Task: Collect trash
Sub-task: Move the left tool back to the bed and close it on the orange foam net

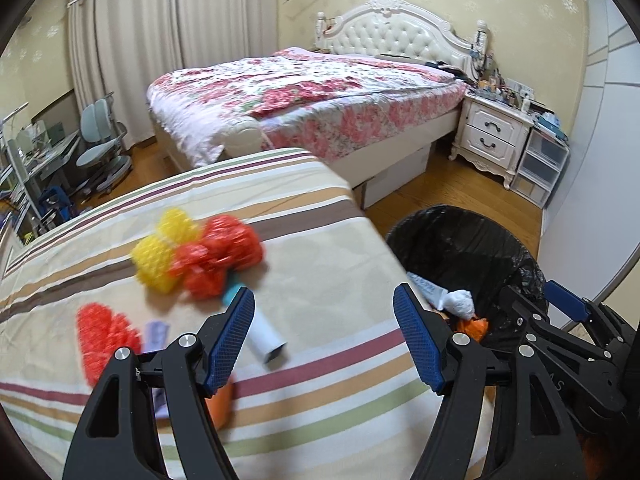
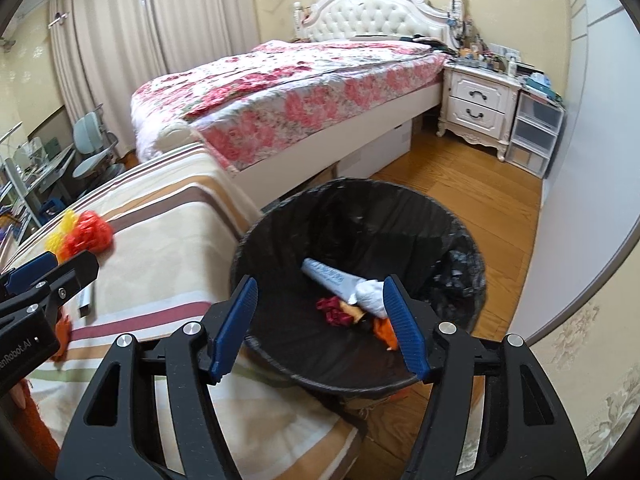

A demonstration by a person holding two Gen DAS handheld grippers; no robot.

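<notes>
A striped cloth surface (image 1: 320, 288) carries trash: red and yellow net wrappers (image 1: 200, 256), a second red net (image 1: 104, 336), a white tube with a teal cap (image 1: 264, 340), a purple scrap (image 1: 156, 334) and an orange piece (image 1: 222, 404). My left gripper (image 1: 324, 340) is open and empty above the cloth, just right of the tube. A bin with a black liner (image 2: 460, 280) stands to the right, holding a white tube (image 2: 332, 278), a crumpled tissue (image 2: 370, 296) and red and orange scraps (image 2: 336, 310). My right gripper (image 2: 320, 328) is open and empty over the bin.
A bed with a floral cover (image 1: 320, 96) stands behind, with boxes (image 1: 396, 180) under it. A white nightstand (image 1: 492, 136) and plastic drawers (image 1: 540, 164) are at the right. A desk and chairs (image 1: 96, 148) are at the left. The floor is wood (image 2: 480, 200).
</notes>
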